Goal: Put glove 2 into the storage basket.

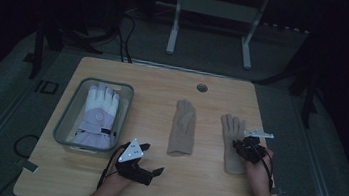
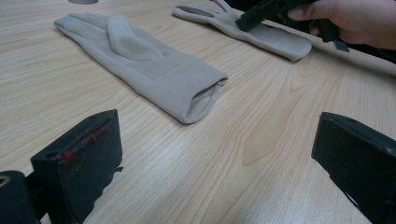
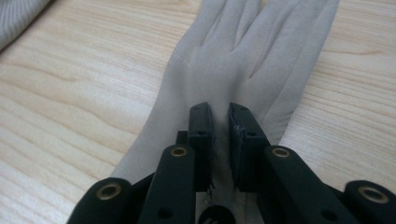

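Right gripper [image 3: 219, 122] clenched on a pinch of fabric at the palm of the right beige glove [image 3: 243, 60], lying flat on the table [image 1: 151, 186]. Left gripper [image 1: 146, 171] released, idle near the tray [image 1: 67, 115]. Step: grasp made. Next, probably: lift clear without slipping.

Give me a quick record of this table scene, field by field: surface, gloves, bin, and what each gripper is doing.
surface: wooden table
right gripper: shut, pinching fabric of the right beige glove
left gripper: open, holding nothing, facing the middle beige glove
bin: clear, at the table's left, holds a white glove
beige gloves: flat, apart, fingers pointing away from the person
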Tool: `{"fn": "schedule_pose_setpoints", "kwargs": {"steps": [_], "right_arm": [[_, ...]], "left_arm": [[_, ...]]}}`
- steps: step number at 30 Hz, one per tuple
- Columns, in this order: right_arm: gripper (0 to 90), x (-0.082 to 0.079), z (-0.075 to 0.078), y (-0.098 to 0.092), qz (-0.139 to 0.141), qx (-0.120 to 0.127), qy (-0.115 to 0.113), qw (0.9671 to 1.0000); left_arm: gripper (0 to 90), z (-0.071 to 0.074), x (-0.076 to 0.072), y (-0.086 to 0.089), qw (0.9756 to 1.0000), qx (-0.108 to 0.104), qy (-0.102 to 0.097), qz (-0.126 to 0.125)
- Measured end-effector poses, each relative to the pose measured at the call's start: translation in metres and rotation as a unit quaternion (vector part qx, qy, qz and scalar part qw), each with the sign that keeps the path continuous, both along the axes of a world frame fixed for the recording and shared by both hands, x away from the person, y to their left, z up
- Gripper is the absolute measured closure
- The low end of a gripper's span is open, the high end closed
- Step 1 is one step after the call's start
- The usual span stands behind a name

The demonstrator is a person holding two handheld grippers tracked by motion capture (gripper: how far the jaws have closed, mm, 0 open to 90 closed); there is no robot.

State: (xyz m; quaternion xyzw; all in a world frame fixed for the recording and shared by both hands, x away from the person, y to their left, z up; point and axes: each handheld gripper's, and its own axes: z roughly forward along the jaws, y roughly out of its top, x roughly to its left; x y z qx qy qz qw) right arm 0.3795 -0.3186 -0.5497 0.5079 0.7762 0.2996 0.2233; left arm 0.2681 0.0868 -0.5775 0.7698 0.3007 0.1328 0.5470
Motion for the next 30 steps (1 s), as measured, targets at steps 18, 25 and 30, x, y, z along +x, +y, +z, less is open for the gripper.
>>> {"fn": "schedule_pose_setpoints", "kwargs": {"steps": [18, 25, 30], "right_arm": [[81.4, -0.005, 0.063, 0.015, -0.050, 0.058, -0.061, 0.9952], [81.3, -0.002, 0.086, 0.035, -0.043, 0.068, -0.083, 0.9933], [81.3, 0.000, 0.092, 0.050, -0.033, 0.078, -0.084, 0.9928]], "left_arm": [[2.1, 0.000, 0.000, 0.000, 1.0000, -0.002, 0.000, 0.002], [2.0, 0.000, -0.001, 0.000, 1.0000, -0.002, -0.001, 0.001], [2.0, 0.000, 0.000, 0.001, 1.0000, -0.004, 0.000, 0.001]]}}
